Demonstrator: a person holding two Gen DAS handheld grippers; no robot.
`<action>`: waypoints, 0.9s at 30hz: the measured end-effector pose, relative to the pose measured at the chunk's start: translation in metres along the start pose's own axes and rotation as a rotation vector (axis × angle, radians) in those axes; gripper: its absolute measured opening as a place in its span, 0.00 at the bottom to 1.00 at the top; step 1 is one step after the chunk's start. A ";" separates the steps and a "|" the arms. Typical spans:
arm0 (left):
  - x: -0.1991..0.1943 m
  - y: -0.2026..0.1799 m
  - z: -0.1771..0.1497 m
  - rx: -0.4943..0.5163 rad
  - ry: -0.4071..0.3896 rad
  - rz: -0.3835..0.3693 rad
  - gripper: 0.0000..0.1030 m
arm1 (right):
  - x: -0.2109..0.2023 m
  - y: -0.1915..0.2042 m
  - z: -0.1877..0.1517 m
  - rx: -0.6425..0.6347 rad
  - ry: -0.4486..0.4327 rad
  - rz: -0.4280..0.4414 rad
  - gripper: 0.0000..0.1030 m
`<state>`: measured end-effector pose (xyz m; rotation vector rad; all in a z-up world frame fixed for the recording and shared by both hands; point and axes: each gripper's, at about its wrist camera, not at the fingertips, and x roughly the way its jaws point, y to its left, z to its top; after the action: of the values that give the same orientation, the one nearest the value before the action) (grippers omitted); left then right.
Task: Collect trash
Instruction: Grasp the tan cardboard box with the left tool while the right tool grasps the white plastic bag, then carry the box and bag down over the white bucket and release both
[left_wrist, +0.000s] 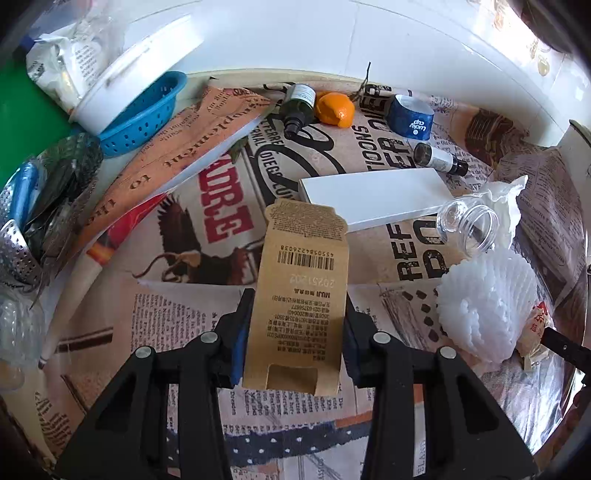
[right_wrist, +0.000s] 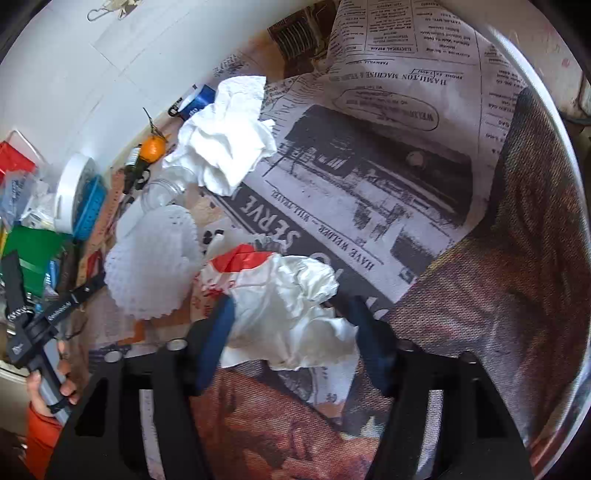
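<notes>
My left gripper (left_wrist: 295, 321) is shut on a brown kraft paper package (left_wrist: 301, 291) with a barcode, held above the newspaper-covered table. My right gripper (right_wrist: 291, 321) is closed around a crumpled white and red wrapper (right_wrist: 288, 314); both blue pads touch its sides. A white foam fruit net (left_wrist: 484, 306) lies right of the left gripper and shows in the right wrist view (right_wrist: 151, 262). A clear plastic jar (left_wrist: 469, 225) lies on its side beside a crumpled white tissue (right_wrist: 225, 133).
A white flat box (left_wrist: 373, 195), a dark green bottle (left_wrist: 297, 107), orange peel (left_wrist: 334, 109), a blue tape roll (left_wrist: 410, 116) and a small vial (left_wrist: 439, 158) lie farther back. A blue basket (left_wrist: 144, 114) and white tub (left_wrist: 122, 81) stand at left. The wall is behind.
</notes>
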<state>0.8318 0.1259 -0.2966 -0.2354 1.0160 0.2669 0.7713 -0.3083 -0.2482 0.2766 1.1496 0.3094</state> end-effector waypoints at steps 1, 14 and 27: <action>-0.003 0.001 -0.001 -0.003 -0.005 0.002 0.39 | -0.004 0.001 -0.001 -0.002 -0.010 0.004 0.38; -0.076 0.014 -0.024 0.013 -0.071 -0.014 0.37 | -0.061 0.024 -0.018 -0.057 -0.154 -0.113 0.10; -0.183 0.076 -0.090 0.116 -0.174 -0.120 0.37 | -0.120 0.121 -0.105 -0.085 -0.378 -0.105 0.09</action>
<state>0.6430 0.1485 -0.1901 -0.1641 0.8388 0.1163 0.6179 -0.2359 -0.1423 0.1891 0.7726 0.2015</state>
